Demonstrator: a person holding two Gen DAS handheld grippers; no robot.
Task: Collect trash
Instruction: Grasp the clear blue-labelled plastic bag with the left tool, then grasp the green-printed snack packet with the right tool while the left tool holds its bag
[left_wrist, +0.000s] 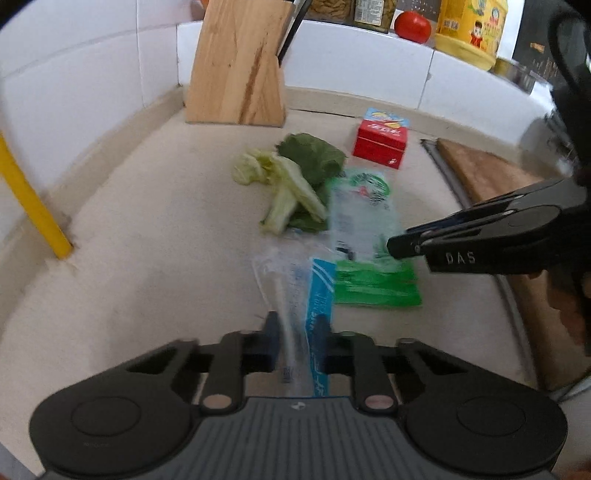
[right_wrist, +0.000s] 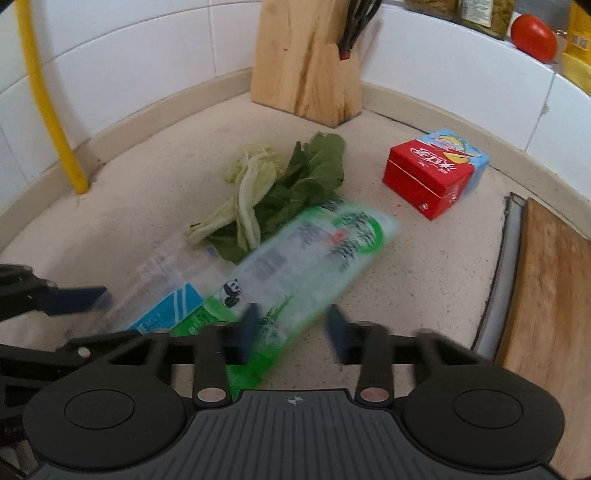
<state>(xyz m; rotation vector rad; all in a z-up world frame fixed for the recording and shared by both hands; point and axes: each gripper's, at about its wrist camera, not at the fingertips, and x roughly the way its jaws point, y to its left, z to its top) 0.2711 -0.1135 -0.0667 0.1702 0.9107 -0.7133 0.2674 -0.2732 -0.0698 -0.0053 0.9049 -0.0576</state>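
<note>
Left gripper (left_wrist: 297, 343) is clenching the clear plastic wrapper with a blue stripe (left_wrist: 314, 295) at mid-countertop (left_wrist: 147, 240). Right gripper (right_wrist: 291, 328) is straddling the green-and-clear plastic bag (right_wrist: 306, 254) just beside it, jaws apart, pads seemingly not pressing. Wilted vegetable leaves (right_wrist: 280, 184) and red carton (right_wrist: 432, 177) are waiting nearer the back edge. Step in hand: picking wrappers; next calls for pinching the bag, then lifting both.

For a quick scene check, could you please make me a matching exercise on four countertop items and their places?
1. knife block
2. red carton
3. blue-and-clear wrapper
4. cutting board

a. between the left hand-held gripper's fingers
b. along the counter's right edge
c. in the back corner by the tiles
d. beyond the green wrapper, lying on its side

Pairs: 1-c, 2-d, 3-a, 4-b
</note>
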